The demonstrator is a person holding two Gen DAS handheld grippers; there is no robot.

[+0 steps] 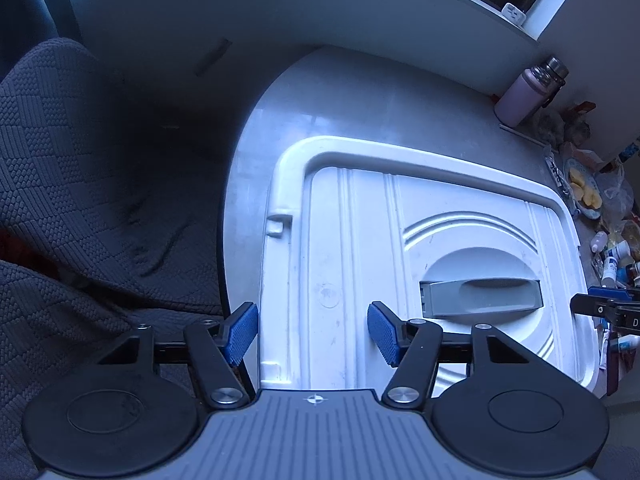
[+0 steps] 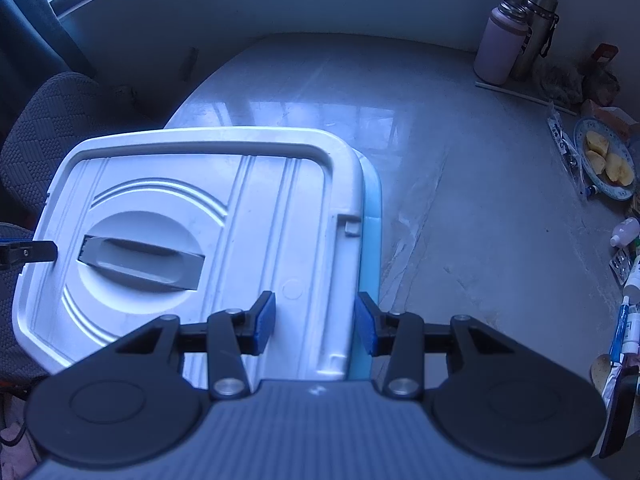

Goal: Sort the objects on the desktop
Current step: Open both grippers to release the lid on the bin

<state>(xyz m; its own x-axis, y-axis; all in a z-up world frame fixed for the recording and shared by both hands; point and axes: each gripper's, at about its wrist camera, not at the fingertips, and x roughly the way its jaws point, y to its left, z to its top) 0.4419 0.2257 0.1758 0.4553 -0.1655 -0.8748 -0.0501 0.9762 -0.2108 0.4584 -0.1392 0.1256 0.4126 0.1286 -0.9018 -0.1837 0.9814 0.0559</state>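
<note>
A white storage-box lid (image 1: 352,248) with a grey handle (image 1: 480,292) lies on a pale blue box on the grey table. My left gripper (image 1: 312,332) is open over the lid's left edge, holding nothing. My right gripper (image 2: 316,324) is open over the lid's (image 2: 240,216) right edge, where the blue box rim (image 2: 370,240) shows; it holds nothing. The grey handle (image 2: 140,260) sits left of it. Small bottles and tubes (image 2: 628,312) lie at the table's right edge.
A pink flask (image 2: 500,44) and a steel flask (image 2: 536,28) stand at the back right. A plate of cut fruit (image 2: 608,160) lies at the right. A dark textured chair (image 1: 80,200) stands left of the table. The marbled tabletop (image 2: 460,200) lies right of the box.
</note>
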